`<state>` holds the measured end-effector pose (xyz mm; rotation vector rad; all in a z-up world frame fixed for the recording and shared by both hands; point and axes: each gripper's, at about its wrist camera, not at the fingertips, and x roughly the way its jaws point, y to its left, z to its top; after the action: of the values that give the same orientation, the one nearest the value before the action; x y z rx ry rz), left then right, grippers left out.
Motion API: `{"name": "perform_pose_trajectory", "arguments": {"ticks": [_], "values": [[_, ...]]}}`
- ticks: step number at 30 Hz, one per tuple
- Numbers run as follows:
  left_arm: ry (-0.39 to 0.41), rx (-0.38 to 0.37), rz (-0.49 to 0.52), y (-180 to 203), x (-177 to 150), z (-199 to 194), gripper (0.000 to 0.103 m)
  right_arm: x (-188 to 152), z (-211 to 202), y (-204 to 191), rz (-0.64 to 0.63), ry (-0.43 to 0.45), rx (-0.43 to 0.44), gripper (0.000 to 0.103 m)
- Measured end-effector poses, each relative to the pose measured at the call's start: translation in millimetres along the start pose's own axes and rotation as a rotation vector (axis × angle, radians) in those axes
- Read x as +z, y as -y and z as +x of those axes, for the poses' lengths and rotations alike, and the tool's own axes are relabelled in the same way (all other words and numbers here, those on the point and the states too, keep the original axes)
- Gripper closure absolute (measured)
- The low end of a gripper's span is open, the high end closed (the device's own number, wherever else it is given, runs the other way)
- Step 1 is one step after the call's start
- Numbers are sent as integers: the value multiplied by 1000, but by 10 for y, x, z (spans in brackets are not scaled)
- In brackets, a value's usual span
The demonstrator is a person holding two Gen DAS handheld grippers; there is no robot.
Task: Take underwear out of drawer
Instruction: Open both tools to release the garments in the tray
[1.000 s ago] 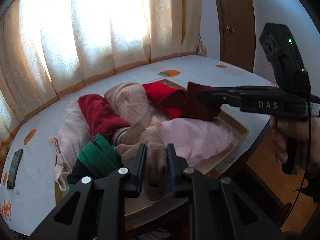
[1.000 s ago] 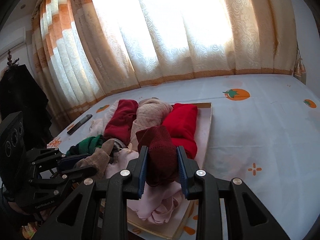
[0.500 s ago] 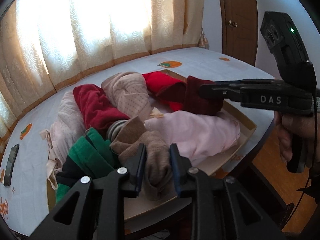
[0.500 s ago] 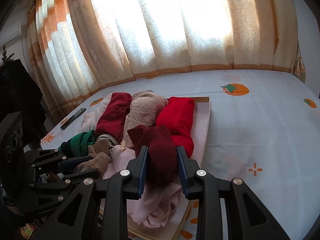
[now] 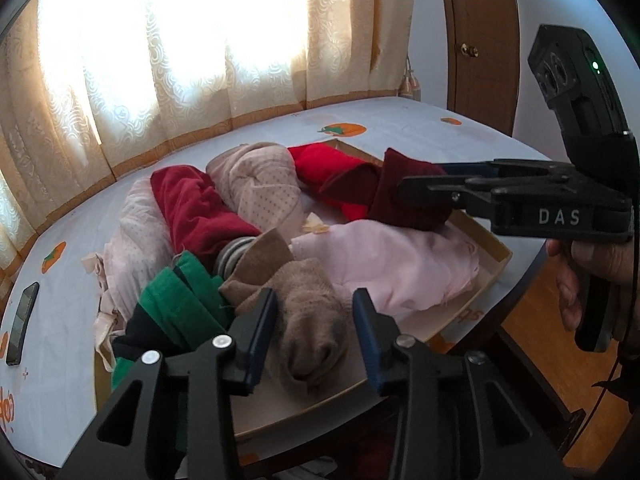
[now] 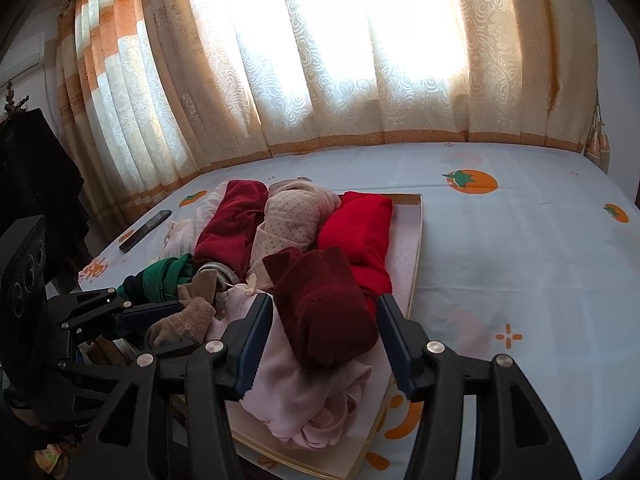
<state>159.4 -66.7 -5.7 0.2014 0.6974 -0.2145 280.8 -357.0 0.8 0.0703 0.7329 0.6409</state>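
The near edge of the drawer (image 5: 486, 276) is cut off behind the left gripper (image 5: 314, 320), and its bottom is almost wholly buried under clothing. What exactly each garment is cannot be made out; only bundles are seen. Two grippers are counted, one to each view. A brown knitted piece (image 5: 312, 328) is seen lying between the left gripper's fingers, whose jaws are opening; gaps show at both pads. A maroon knitted piece (image 6: 324, 308) is seen between the fingers of the right gripper (image 6: 324, 330), jaws likewise opening, with the pads standing clear of it.

Inside the drawer, eight bundles can be counted: the brown one at the near left corner, a green one (image 5: 176, 300) beside it, a dark red roll (image 5: 192, 212), a dotted beige roll (image 5: 260, 188), a bright red roll (image 6: 360, 224), the maroon piece resting on a pale pink garment (image 5: 396, 264), and a whitish lace piece (image 5: 132, 232) spilling over the left wall. One phone (image 6: 145, 230) is noted on the sheet, well left of the drawer. Part of one hand (image 5: 588, 272) is glimpsed on the right gripper's handle.
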Motion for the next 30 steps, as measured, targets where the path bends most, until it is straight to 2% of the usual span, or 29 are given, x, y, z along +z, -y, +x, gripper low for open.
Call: {"name": "perform_pose_trajectory", "arguments": {"ticks": [2, 4, 6, 11, 17, 19, 30], "values": [[4, 0, -1, 4, 6, -19, 58, 5, -14, -17, -5, 3, -6, 46], [10, 6, 0, 12, 14, -44, 48, 13, -37, -26, -5, 8, -9, 42], [20, 9, 2, 21, 19, -75, 47, 16, -79, -30, -2, 18, -11, 39], [26, 8, 12, 52, 27, -107, 47, 16, -163, -58, -7, 35, -8, 39], [43, 18, 12, 58, 11, -174, 31, -29, -246, -75, 1, 44, -17, 35], [51, 20, 8, 50, -7, -205, 30, -62, -291, -93, 5, 52, -11, 31], [68, 9, -7, -84, -250, -396, 29, -312, -518, -314, 3, 74, 28, 29]]}}
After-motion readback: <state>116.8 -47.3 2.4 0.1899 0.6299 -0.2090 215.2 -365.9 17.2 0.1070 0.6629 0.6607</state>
